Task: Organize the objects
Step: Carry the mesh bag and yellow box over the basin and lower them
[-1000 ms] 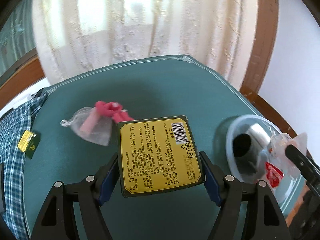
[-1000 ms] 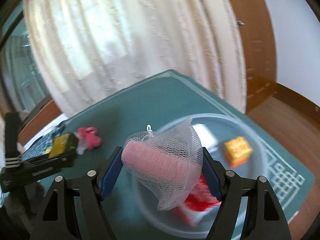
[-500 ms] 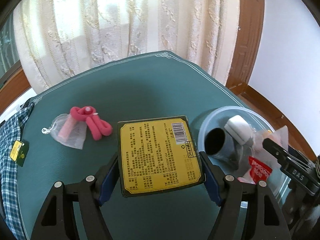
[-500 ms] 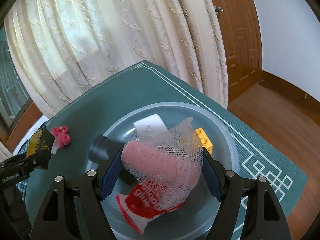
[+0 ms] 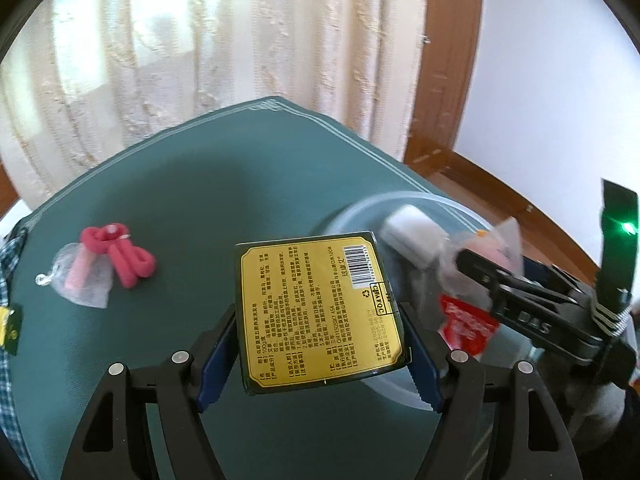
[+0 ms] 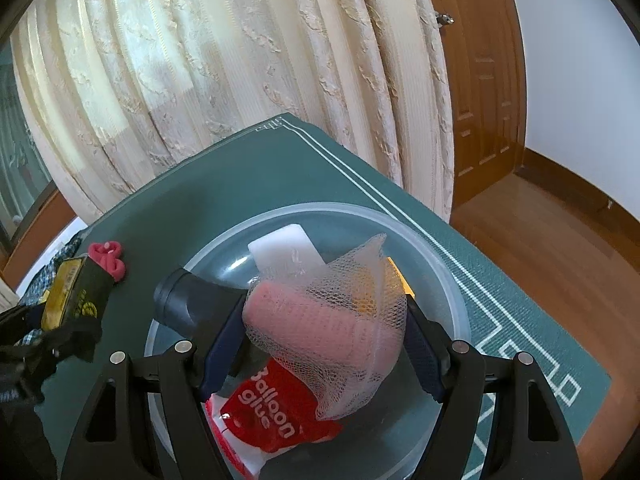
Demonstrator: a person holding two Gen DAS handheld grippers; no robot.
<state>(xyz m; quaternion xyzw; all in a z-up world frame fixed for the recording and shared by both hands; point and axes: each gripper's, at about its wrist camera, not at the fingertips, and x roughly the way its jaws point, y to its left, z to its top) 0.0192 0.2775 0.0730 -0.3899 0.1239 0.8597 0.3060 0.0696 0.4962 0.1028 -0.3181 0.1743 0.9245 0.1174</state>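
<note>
Clear plastic bowl [image 6: 448, 280] holds glue packet [image 6: 272, 412], white block [image 6: 286, 250].

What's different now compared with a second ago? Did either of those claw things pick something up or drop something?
Nothing was picked up or dropped. The right gripper, jaws clamped on the mesh bag with a pink roll, has swung over the clear plastic bowl. The left gripper carried the yellow-labelled tin right, toward the bowl. The second mesh bag and red foam loop stayed put.
</note>
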